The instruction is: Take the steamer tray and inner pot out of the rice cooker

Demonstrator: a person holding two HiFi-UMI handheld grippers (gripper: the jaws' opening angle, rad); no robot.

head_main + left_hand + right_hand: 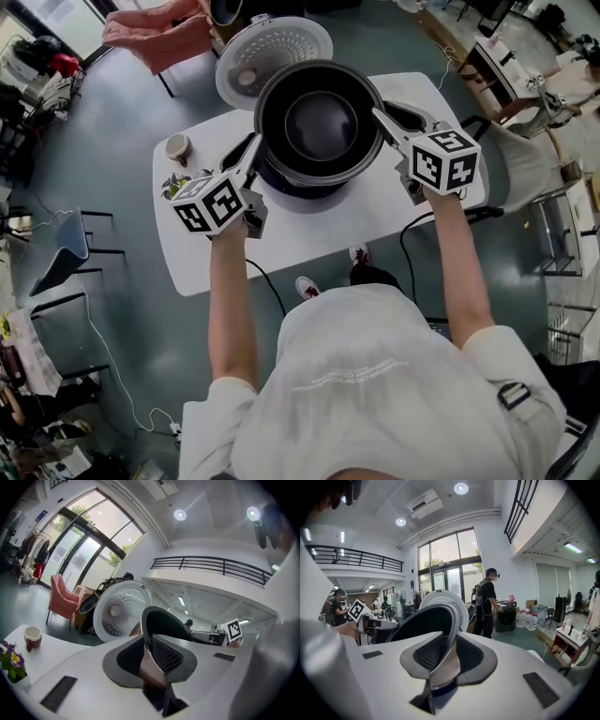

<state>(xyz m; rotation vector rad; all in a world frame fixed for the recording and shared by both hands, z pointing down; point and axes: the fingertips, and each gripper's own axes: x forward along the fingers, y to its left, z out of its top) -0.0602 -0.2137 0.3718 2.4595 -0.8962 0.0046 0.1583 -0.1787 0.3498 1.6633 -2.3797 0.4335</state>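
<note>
Now I hold the inner pot [319, 122] up with both of my grippers. My left gripper [251, 157] bites the pot's thin rim on the left side. My right gripper [382, 120] bites the rim on the right side. Both grippers are nearly closed, with just the rim squeezed tight between their pads. The pot is dark and round. It hangs just above the rice cooker [300, 190], which sits on the white worktop [216, 258]. Behind the pot a white round lid [272, 52] with lots of little dots stands open. A small cup [177, 147] and some flowers [175, 184] sit near the worktop's left edge, well apart from the pot. A pink chair [159, 33] stands on the floor behind the worktop.
</note>
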